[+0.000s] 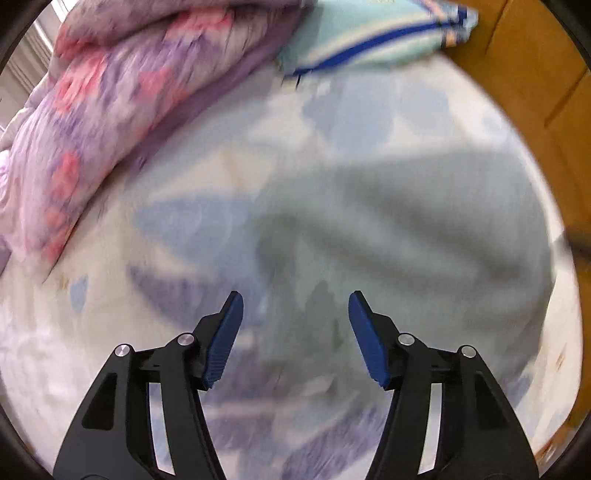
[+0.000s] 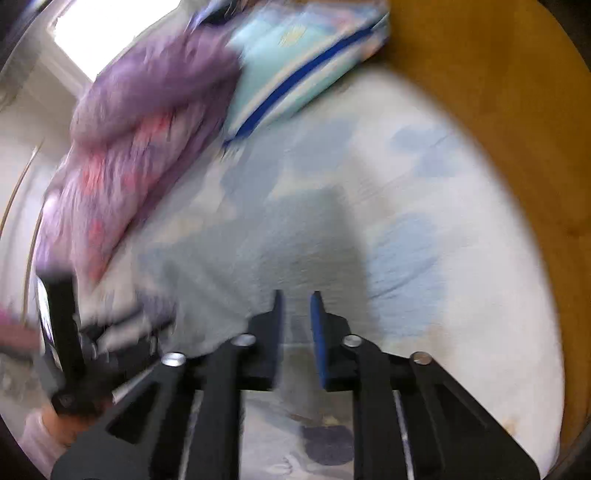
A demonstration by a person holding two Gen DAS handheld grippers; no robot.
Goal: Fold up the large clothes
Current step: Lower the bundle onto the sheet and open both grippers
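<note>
A pale grey-green garment (image 1: 399, 229) lies spread and wrinkled on the patterned bed sheet (image 1: 110, 332), blurred by motion. My left gripper (image 1: 295, 306) is open wide and empty, just above the garment's near edge. In the right wrist view the same garment (image 2: 280, 251) lies ahead. My right gripper (image 2: 295, 306) hovers over it with its jaws a narrow gap apart and nothing between them. The left gripper's black body (image 2: 74, 332) shows blurred at the lower left of the right wrist view.
A purple and pink floral quilt (image 1: 122, 110) is heaped at the far left. A light blue striped pillow (image 1: 369, 33) lies at the head of the bed. A wooden headboard (image 1: 535, 74) runs along the right side.
</note>
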